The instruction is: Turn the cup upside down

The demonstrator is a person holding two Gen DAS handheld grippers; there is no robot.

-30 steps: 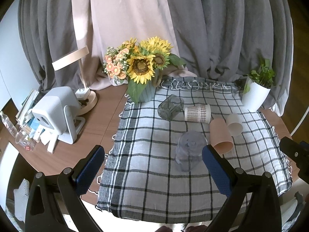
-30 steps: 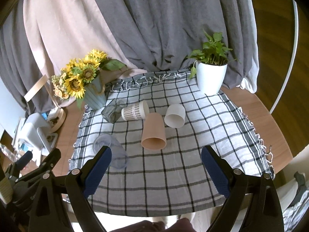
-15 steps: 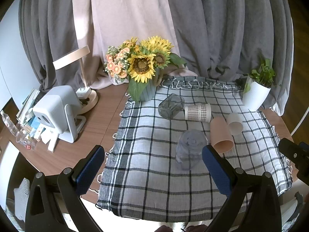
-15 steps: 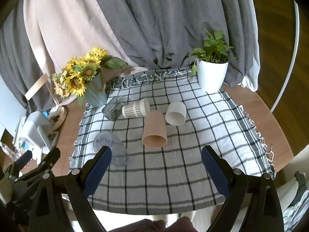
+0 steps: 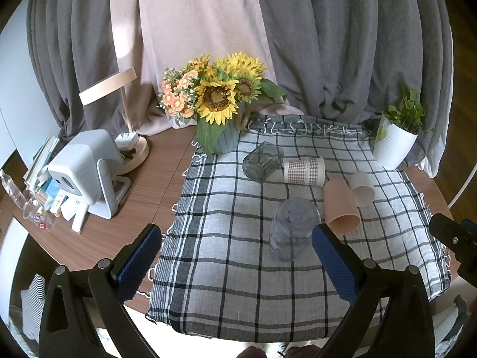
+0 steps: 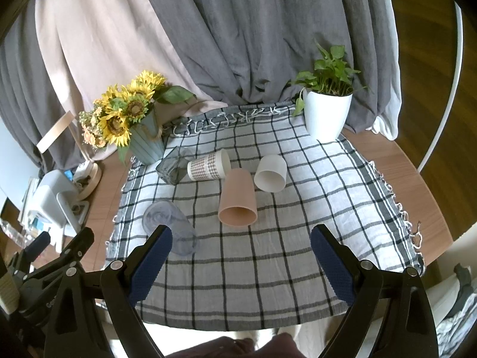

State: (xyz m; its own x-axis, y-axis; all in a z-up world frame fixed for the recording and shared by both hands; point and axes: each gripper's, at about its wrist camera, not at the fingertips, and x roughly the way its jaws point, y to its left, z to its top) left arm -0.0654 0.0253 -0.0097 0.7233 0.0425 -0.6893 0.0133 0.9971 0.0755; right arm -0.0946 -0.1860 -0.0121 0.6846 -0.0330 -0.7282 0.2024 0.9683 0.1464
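Note:
Several cups lie on their sides on a checked cloth (image 5: 226,256): a clear plastic cup (image 5: 292,232), a peach cup (image 5: 340,205), a white cup (image 5: 361,188), a checked paper cup (image 5: 304,171) and a dark glass (image 5: 262,162). In the right wrist view they show too: the clear cup (image 6: 170,228), peach cup (image 6: 238,198), white cup (image 6: 270,173), checked cup (image 6: 208,166), dark glass (image 6: 173,167). My left gripper (image 5: 235,264) is open and empty, above the cloth's near edge, its right fingertip close beside the clear cup. My right gripper (image 6: 241,262) is open and empty, in front of the peach cup.
A sunflower vase (image 5: 222,110) stands at the cloth's far left corner, a potted plant (image 5: 395,140) at the far right. A lamp (image 5: 119,113), a white device (image 5: 86,170) and books sit on the wooden table to the left. Curtains hang behind.
Both grippers have drifted very slightly; the scene sits marginally lower in the views. No cup has moved and both grippers stay open.

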